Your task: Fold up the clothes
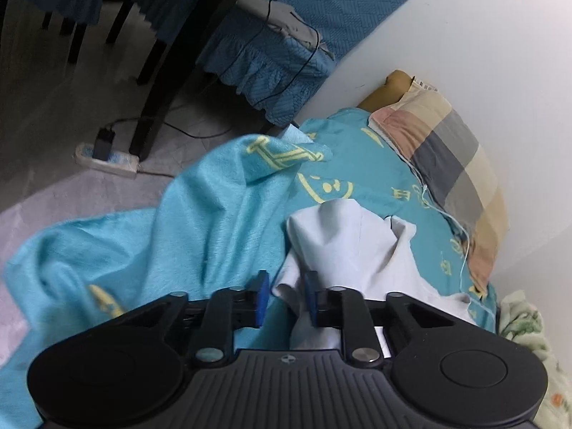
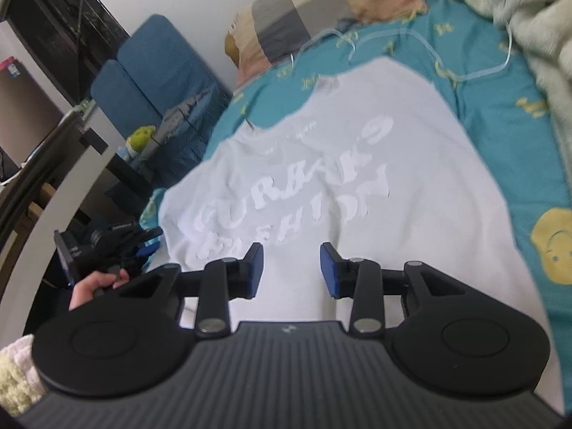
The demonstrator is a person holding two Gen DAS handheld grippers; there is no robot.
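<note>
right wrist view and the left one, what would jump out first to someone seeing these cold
The white T-shirt with raised white lettering lies spread across the teal bedsheet, filling the middle of the right wrist view. A checked pillow sits at the head of the bed by the wall. In the left wrist view, the left gripper has a bunched edge of the shirt between its blue pads.

The left tool (image 1: 286, 298) has its jaws narrowed around a fold of white shirt (image 1: 343, 236) on the turquoise sheet (image 1: 200, 214).
</note>
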